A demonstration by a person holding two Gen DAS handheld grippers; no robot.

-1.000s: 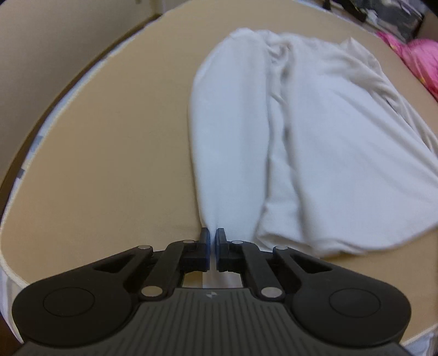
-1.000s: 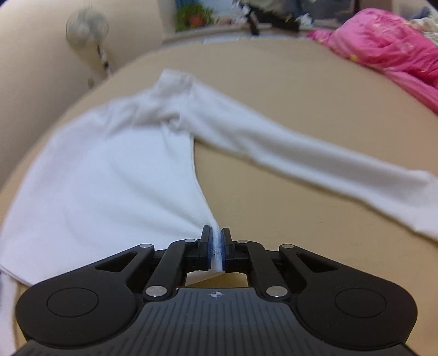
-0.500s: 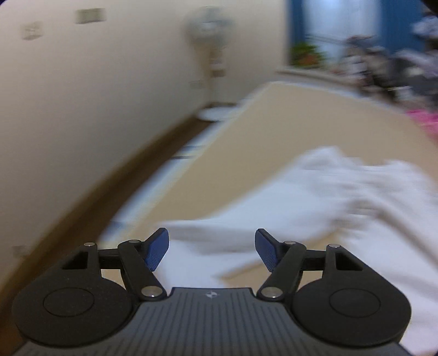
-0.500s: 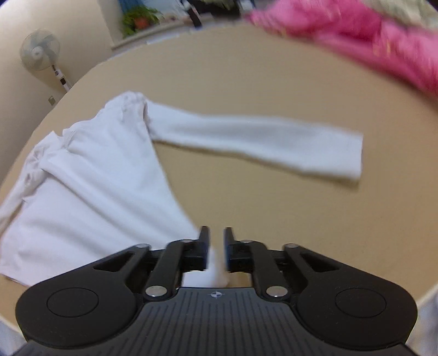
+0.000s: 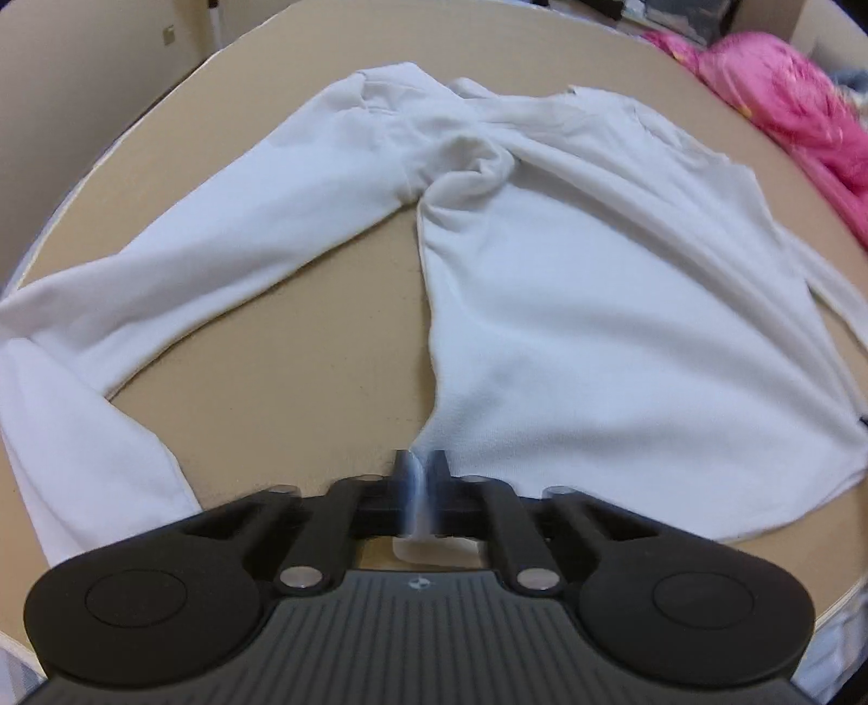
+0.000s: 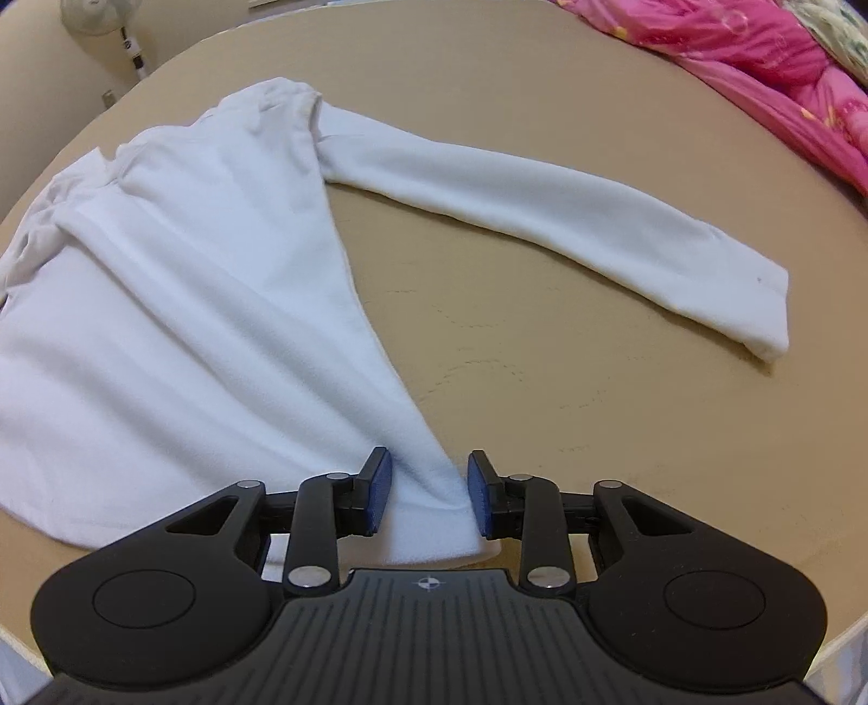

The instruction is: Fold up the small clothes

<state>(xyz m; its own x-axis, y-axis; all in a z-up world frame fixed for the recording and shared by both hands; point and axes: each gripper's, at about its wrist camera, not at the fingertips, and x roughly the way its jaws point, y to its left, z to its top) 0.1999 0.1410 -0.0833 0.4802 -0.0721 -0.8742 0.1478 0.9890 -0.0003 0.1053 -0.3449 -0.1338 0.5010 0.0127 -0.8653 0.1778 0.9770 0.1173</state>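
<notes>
A white long-sleeved shirt (image 5: pixel 597 303) lies spread on the tan table (image 5: pixel 304 379). In the left wrist view its left sleeve (image 5: pixel 179 266) stretches out to the left, its end hanging over the table edge. My left gripper (image 5: pixel 420 474) is shut on the shirt's lower left hem corner. In the right wrist view the shirt body (image 6: pixel 179 325) lies to the left and the right sleeve (image 6: pixel 542 200) stretches out to the right. My right gripper (image 6: pixel 426 488) is open, its blue pads (image 6: pixel 380 488) on either side of the lower right hem corner, which rests on the table.
A pink blanket (image 5: pixel 792 103) is heaped at the table's far right; it also shows in the right wrist view (image 6: pixel 759 59). A standing fan (image 6: pixel 103 16) is by the wall at the far left. The table edge runs close below both grippers.
My left gripper let go of the sleeve, which now lies out to the left, and has shut on the hem corner. My right gripper has opened off the right hem corner.
</notes>
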